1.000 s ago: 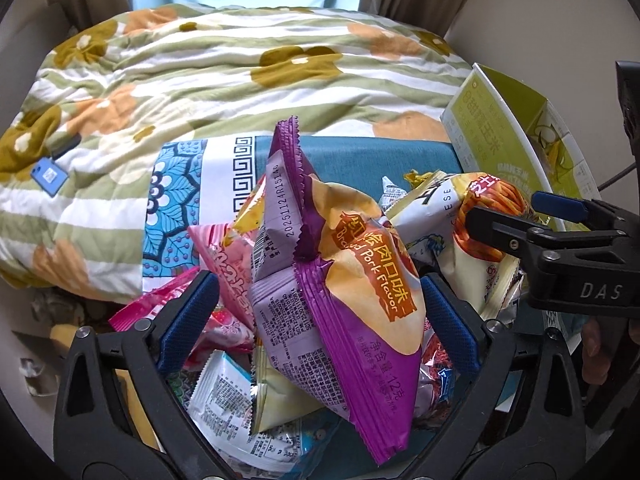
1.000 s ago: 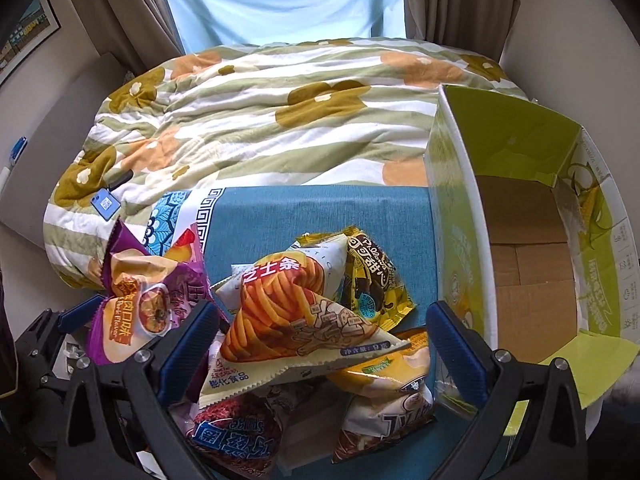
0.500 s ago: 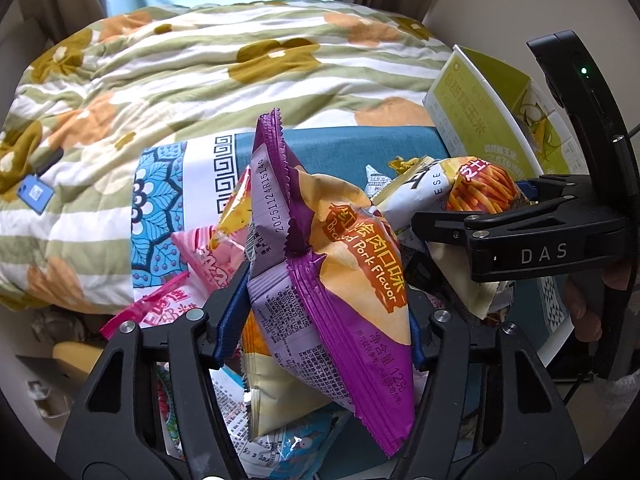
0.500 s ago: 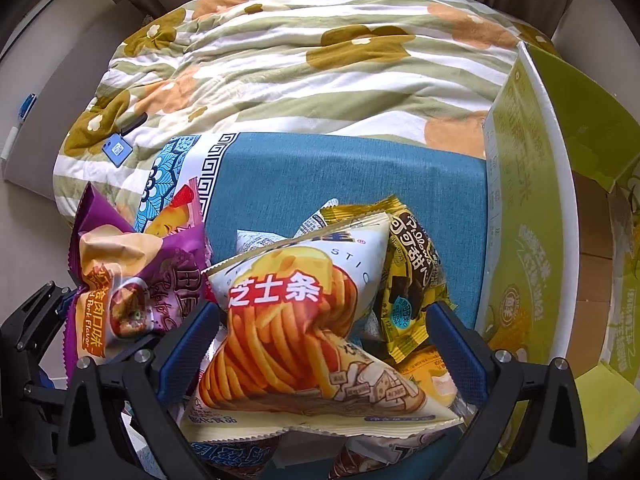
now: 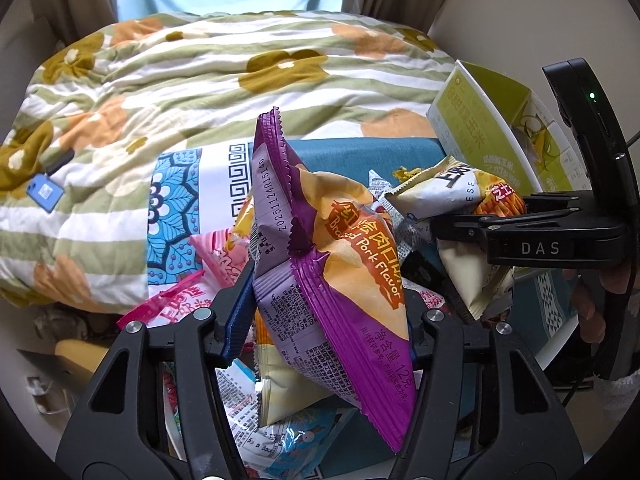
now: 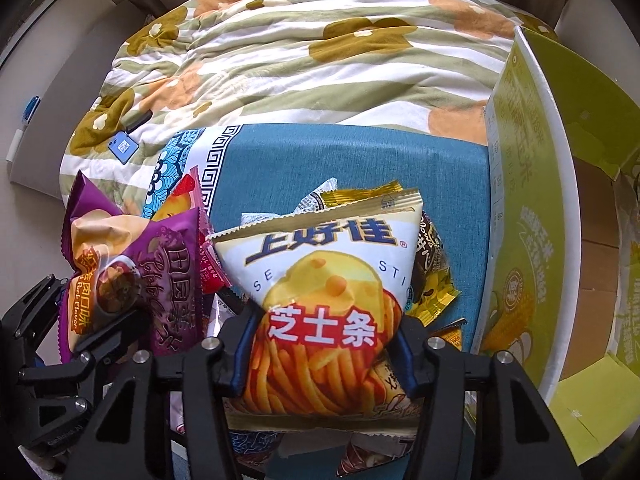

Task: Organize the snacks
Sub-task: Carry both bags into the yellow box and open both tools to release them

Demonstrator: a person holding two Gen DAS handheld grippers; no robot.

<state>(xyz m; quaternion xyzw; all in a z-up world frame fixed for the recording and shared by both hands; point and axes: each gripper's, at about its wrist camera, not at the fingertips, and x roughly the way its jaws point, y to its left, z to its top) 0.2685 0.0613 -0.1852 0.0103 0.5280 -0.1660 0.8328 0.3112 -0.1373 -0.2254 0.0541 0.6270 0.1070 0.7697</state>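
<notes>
Snack pile (image 6: 304,216) lies on a teal cloth (image 6: 360,160) spread at the near end of a bed; behind it, a striped quilt with orange and olive flowers (image 6: 304,56). A small blue tag (image 6: 123,145) rests on the quilt at left. To the right of the pile stands an open yellow-green cardboard box (image 6: 516,184), flaps up, brown inside visible; its near wall is just beside the packets. In the pile: a yellow-brown packet (image 6: 434,276) lying partly behind the cheese stick bag, pink packets (image 5: 188,300) at the left edge, white and blue wrappers underneath. The pile crowds both grippers; loose packets lie directly under and around each. Left gripper (image 5: 326,312): jaws have just been closing and are now clamped on the purple pork-flavour bag (image 5: 352,280), blue pads pressing its lower half from both sides. The bag stands upright between the jaws, crimped top edge pointing up toward the quilt, above the other packets. Right gripper (image 6: 326,344): jaws have just been closing, with the cheese stick bag (image 6: 328,280) between them; the pads now press the bag's sides near its lower part, so it is gripped. The bag faces the camera, cream top with blue lettering, orange sticks printed below. In the left wrist view the right gripper (image 5: 472,216) appears at the right, on the cheese stick bag (image 5: 452,196), with part of a hand (image 5: 596,308) behind it. The two held bags sit close together, purple one to the left.
</notes>
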